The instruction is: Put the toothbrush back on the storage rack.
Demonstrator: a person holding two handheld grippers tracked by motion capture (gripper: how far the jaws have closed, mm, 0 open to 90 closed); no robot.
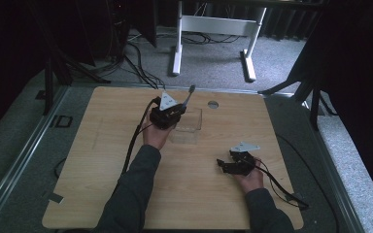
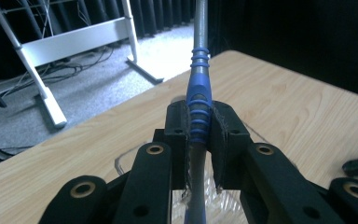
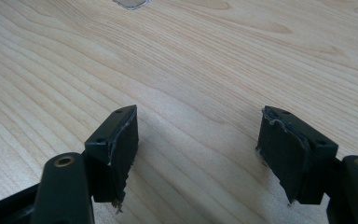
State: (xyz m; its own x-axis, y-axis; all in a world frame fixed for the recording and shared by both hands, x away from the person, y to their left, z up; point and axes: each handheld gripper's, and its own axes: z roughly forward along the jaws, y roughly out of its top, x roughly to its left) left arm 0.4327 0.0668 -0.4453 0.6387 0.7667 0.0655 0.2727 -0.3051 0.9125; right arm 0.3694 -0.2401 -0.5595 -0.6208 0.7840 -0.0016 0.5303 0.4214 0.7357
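L gripper (image 2: pixel 199 140) clamped on blue-grip tool (image 2: pixel 199 100) — pickup done; clear container (image 1: pixel 187 127) just below it, placing left. R gripper (image 3: pixel 198 154) wide open, empty — idle.

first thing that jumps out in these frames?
The left gripper, past the table's middle, is clamped on a blue-and-grey handled tool that sticks up over a clear plastic container. The right gripper sits near the table's right front, jaws wide open over bare wood.

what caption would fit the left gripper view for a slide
Left gripper clamped on a blue-handled tool above the wooden table.
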